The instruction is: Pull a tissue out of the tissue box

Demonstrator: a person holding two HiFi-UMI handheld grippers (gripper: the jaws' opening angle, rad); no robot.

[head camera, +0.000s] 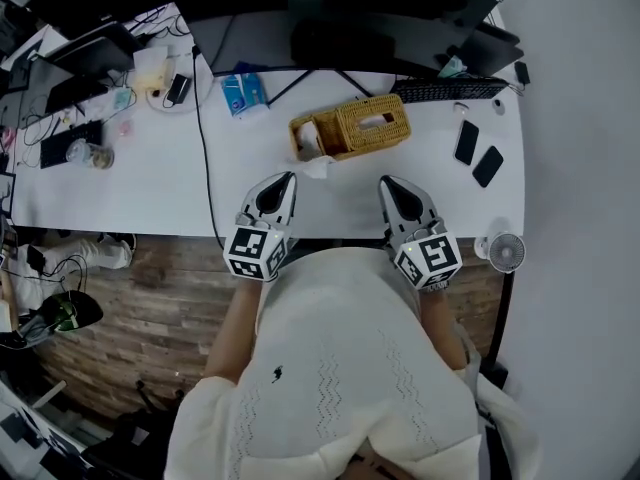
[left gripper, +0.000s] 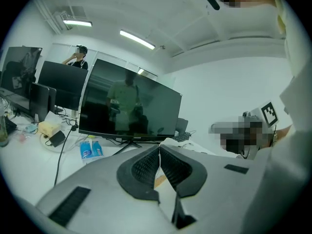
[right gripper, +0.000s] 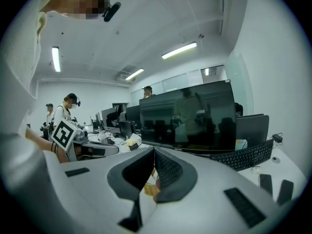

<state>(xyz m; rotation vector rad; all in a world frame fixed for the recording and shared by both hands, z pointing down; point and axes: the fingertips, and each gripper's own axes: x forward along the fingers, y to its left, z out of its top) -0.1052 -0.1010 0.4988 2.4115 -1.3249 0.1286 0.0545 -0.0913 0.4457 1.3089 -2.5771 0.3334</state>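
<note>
A woven wicker tissue box [head camera: 352,125] lies on the white desk [head camera: 150,183], in front of the monitor. White tissue [head camera: 311,138] shows at the box's left end, and a crumpled white tissue [head camera: 319,167] lies on the desk just in front of it. My left gripper [head camera: 289,179] hovers near the desk's front edge, below and left of the box, jaws shut and empty. My right gripper [head camera: 386,182] is level with it, below the box's right end, also shut and empty. In the gripper views the left gripper [left gripper: 159,148] and right gripper [right gripper: 154,151] show closed tips, with a sliver of wicker behind.
A large dark monitor [head camera: 330,13] stands behind the box, with a keyboard [head camera: 448,90] and two phones [head camera: 477,153] to the right. A blue packet [head camera: 243,94] and a black cable [head camera: 203,138] lie to the left. A small fan [head camera: 506,252] sits at the desk's front right corner.
</note>
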